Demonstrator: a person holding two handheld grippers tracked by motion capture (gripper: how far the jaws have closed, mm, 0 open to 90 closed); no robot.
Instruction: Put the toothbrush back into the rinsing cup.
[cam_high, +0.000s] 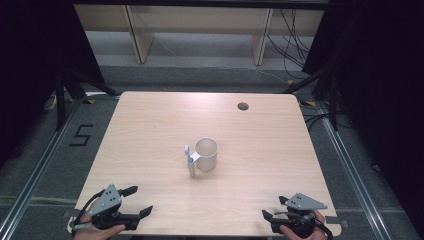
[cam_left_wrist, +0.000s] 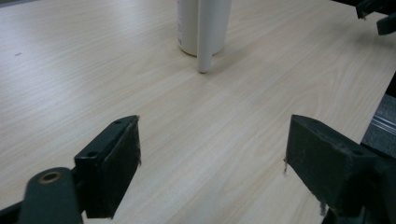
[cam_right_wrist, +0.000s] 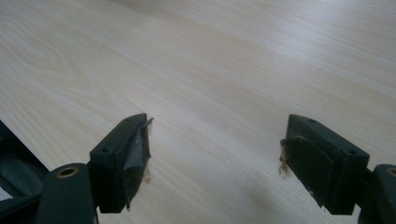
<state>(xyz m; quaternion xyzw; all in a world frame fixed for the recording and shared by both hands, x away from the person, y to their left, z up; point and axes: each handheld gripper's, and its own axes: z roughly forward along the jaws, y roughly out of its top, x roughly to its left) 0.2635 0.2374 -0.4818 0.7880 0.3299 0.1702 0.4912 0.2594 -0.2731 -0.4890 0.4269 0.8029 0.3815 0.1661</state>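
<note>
Table (cam_high: 150, 125), light wood. Near its middle stands a white cup (cam_high: 206, 154), upright, mouth open. A toothbrush (cam_high: 190, 161) leans against the cup's side at about 9 o'clock, head up at the rim, handle foot on the wood; in the left gripper view the cup (cam_left_wrist: 187, 25) and the toothbrush handle (cam_left_wrist: 205, 37) touch.

Left gripper (cam_high: 140, 201) sits at the near edge, roughly 7 o'clock from the cup, well apart from it. Jaws spread wide, nothing between them. It faces the cup.

Right gripper (cam_high: 272, 209) at the near edge, roughly 5 o'clock from the cup, also well apart. Jaws spread, only bare wood between them in its own view. Brownish fraying shows on the pad edges.

Judgement: this reads as the start, both tools parked and nothing grasped yet. The likely work is the brush and cup. Next move calls for a reach toward 12 o'clock, jaws kept wide, closing on the thin handle without knocking the light cup. The other tool may need to steady the cup.
</note>
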